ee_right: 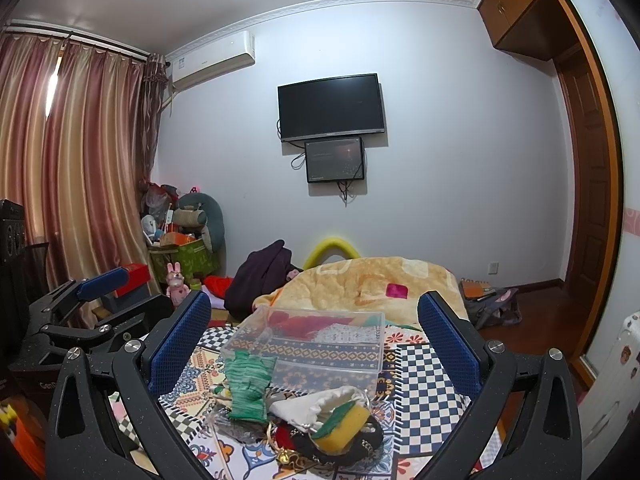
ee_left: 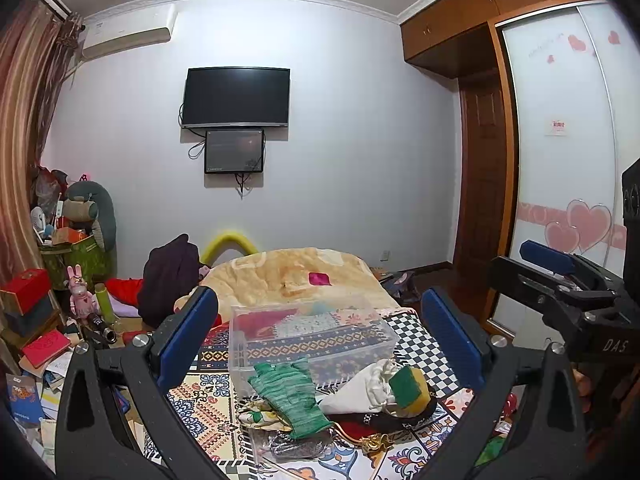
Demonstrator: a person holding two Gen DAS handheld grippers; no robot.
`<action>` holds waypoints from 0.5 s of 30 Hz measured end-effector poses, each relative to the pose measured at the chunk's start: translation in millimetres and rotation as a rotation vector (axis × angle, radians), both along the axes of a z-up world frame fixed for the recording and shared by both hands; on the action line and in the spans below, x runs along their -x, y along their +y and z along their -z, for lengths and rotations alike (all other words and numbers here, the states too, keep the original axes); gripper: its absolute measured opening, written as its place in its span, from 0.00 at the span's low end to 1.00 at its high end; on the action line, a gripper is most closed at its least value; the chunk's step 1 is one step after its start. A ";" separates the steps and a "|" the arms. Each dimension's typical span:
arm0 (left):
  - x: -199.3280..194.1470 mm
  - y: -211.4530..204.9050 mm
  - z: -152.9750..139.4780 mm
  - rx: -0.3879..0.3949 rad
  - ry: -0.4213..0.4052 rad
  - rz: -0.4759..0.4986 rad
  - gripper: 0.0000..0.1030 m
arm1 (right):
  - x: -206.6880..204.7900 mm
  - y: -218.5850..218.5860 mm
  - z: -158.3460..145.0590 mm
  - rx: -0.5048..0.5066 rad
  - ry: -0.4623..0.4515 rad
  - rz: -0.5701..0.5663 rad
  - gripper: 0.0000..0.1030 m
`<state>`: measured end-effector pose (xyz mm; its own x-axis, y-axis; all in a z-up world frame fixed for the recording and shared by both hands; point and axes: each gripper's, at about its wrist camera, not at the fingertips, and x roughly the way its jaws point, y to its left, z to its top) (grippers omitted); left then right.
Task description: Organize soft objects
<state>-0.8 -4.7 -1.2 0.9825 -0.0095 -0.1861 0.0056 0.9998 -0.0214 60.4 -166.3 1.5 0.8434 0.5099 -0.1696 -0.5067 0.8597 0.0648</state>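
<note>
Tools both released, nothing between the blue pads: left tool and right tool hang side by side over the near end of the bed, each one visible at the edge of the other's view, apart from the pile. Soft things sit in a heap on the patterned bed cover just below and ahead of both tools. Green knit glove lies flat, fingers pointing at the clear plastic bin and touching its near wall. White drawstring pouch just right of the glove, yellow sponge with green scrub face leaning on the pouch. Dark knit item with red under the sponge and pouch; what it is, can't tell. Floral cloth and a clear plastic bag poke out under the glove's cuff end. Bin sits upright beyond the heap; bed cover pattern shows through its walls, whether anything lies in it can't tell. Beige quilt bunched at the far end of the bed with a small pink square on it. Dark garment heaped at far left of the bed. Wall TV with a smaller screen below it. Cluttered corner with a pink rabbit toy to the left.
</note>
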 end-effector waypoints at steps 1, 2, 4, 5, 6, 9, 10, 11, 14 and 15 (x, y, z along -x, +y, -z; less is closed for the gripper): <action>-0.1 -0.1 0.1 0.000 0.000 0.000 1.00 | 0.1 0.0 0.0 0.000 0.000 0.000 1.00; -0.1 -0.1 0.2 0.000 0.000 0.000 1.00 | 0.2 0.1 -0.1 0.000 -0.001 0.000 1.00; -0.1 -0.3 0.2 0.000 -0.001 0.000 1.00 | 0.3 0.0 0.2 0.000 -0.001 0.000 1.00; -0.3 -0.4 0.1 0.000 0.000 0.000 1.00 | 0.3 0.0 0.3 0.000 -0.001 0.000 1.00; -0.4 -0.5 0.1 0.000 0.000 0.000 1.00 | 0.3 0.1 -0.6 0.000 -0.001 0.000 1.00; -0.6 -0.6 0.2 -0.003 -0.002 -0.001 1.00 | 0.5 -0.1 -0.7 -0.002 -0.001 0.000 1.00; -2.0 -1.6 0.0 -0.004 -0.001 0.000 1.00 | 0.7 0.0 -0.5 -0.001 -0.002 0.001 1.00; -2.5 -1.8 -0.1 -0.004 -0.001 0.001 1.00 | 0.7 0.0 -0.5 -0.001 -0.001 0.001 1.00; -3.4 -2.3 0.5 -0.003 -0.001 0.001 1.00 | 0.4 0.1 -0.9 -0.002 -0.001 0.000 1.00; -2.6 -2.1 0.3 -0.004 0.000 0.000 1.00 | 0.6 -0.1 -0.2 -0.002 -0.001 0.001 1.00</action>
<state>1.7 -6.8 -1.5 0.9826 -0.0091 -0.1857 0.0060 0.9998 -0.0174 59.8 -166.4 1.6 0.8438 0.5096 -0.1682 -0.5062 0.8599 0.0659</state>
